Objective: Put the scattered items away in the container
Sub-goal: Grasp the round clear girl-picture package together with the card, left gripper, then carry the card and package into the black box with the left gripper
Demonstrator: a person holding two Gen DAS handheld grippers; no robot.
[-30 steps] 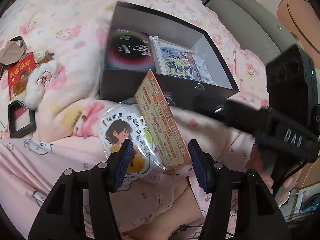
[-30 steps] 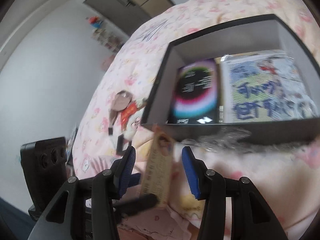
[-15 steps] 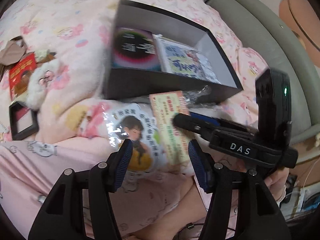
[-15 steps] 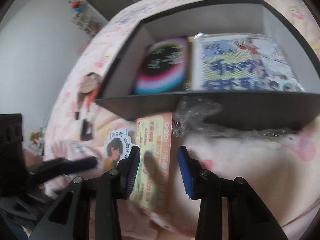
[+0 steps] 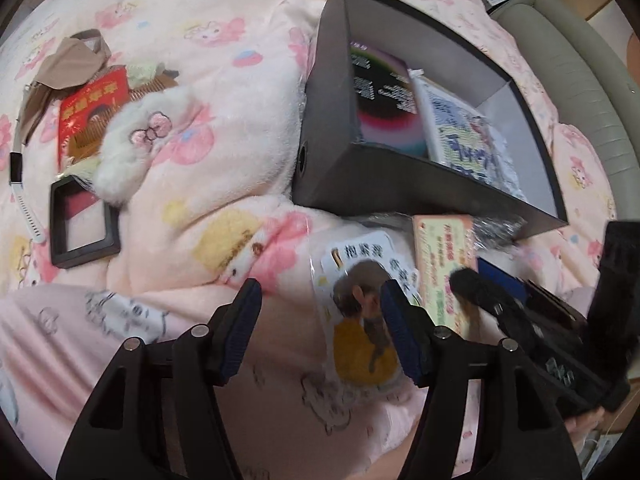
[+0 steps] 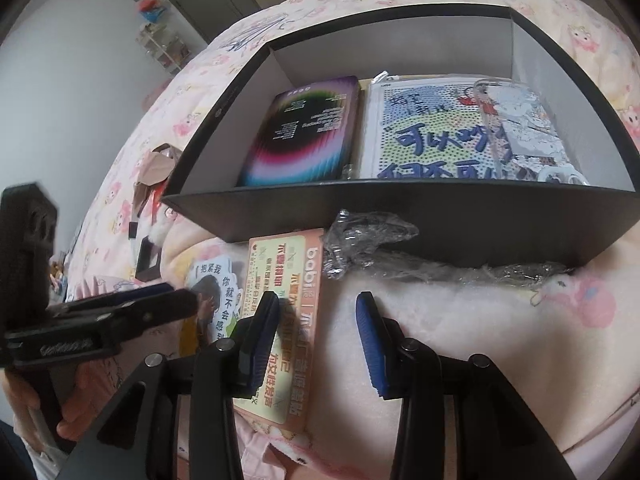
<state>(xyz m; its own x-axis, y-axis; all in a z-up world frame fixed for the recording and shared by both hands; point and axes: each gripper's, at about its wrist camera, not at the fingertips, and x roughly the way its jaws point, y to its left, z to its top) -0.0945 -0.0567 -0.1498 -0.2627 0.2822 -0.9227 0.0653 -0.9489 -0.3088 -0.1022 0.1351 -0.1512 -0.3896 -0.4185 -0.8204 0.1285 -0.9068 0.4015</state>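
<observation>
Setting: a pink cartoon-print blanket (image 5: 224, 128) on a bed, with the dark open box (image 6: 400, 216) just beyond both claws.
Left claw (image 5: 320, 332): jaws spread and opening, nothing between them; the cartoon sticker pack (image 5: 360, 280) lies under its right finger.
Right claw (image 6: 318, 340): spread, empty; the flat orange packet (image 6: 288, 312) lies under its left finger, touching the box wall.
Advice: centre the right claw over the packet's long edges, pinch firmly, lift clear of the crumpled plastic wrap (image 6: 360, 244), then lower it inside beside the dark booklet (image 6: 308, 132).
</observation>
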